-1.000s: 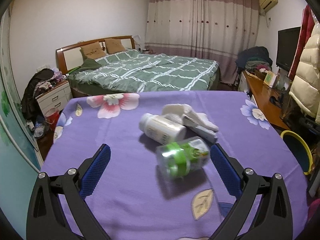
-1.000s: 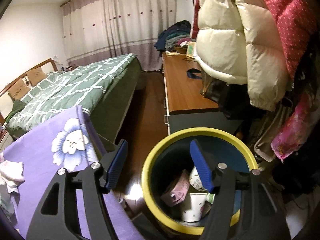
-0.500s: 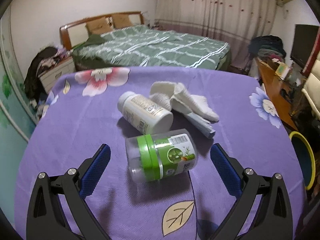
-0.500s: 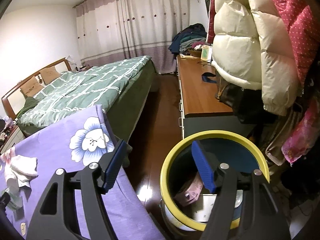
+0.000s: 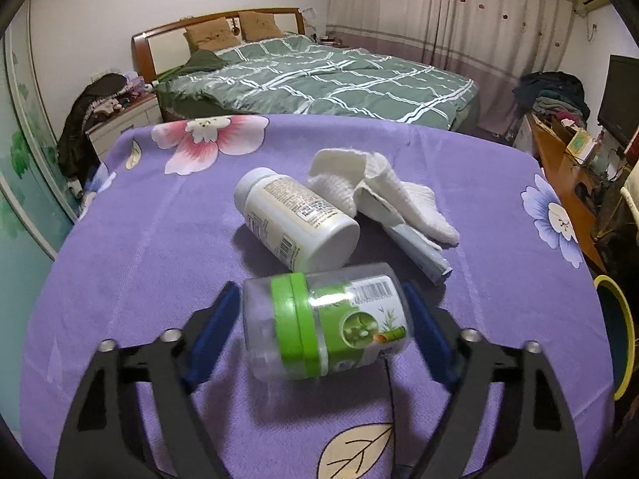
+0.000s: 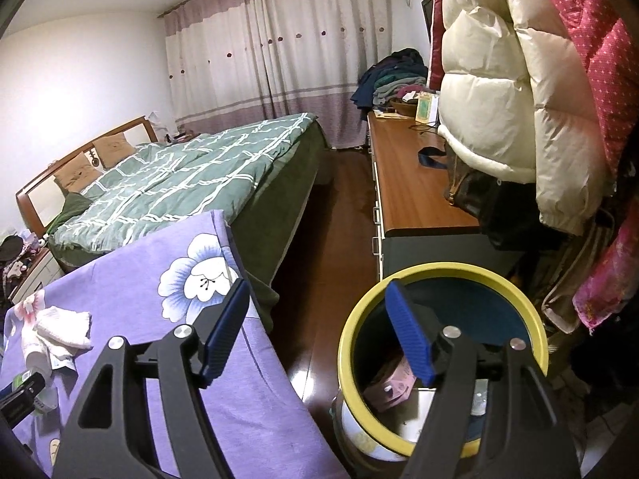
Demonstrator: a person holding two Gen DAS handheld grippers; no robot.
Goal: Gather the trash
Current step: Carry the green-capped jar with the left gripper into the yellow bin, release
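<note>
The right gripper (image 6: 317, 327) hangs with its blue pads (image 6: 224, 333) apart and nothing between them, one finger over the edge of the purple flowered tablecloth (image 6: 239, 407), the other over the yellow-rimmed trash bin (image 6: 346, 343) on the dark wood floor. Inside the bin lie a pink box (image 6: 389, 387) and some pale scraps. At the far left of the cloth lies a crumpled white towel (image 6: 60, 325); behind are a green checked bed (image 6: 179, 177), a long wooden sideboard (image 6: 411, 187) and a hanging white puffer jacket (image 6: 499, 92)

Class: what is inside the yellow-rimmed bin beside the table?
Inside the yellow-rimmed bin lies a pink carton with pale rubbish around it. The right gripper covers the rest.
</note>
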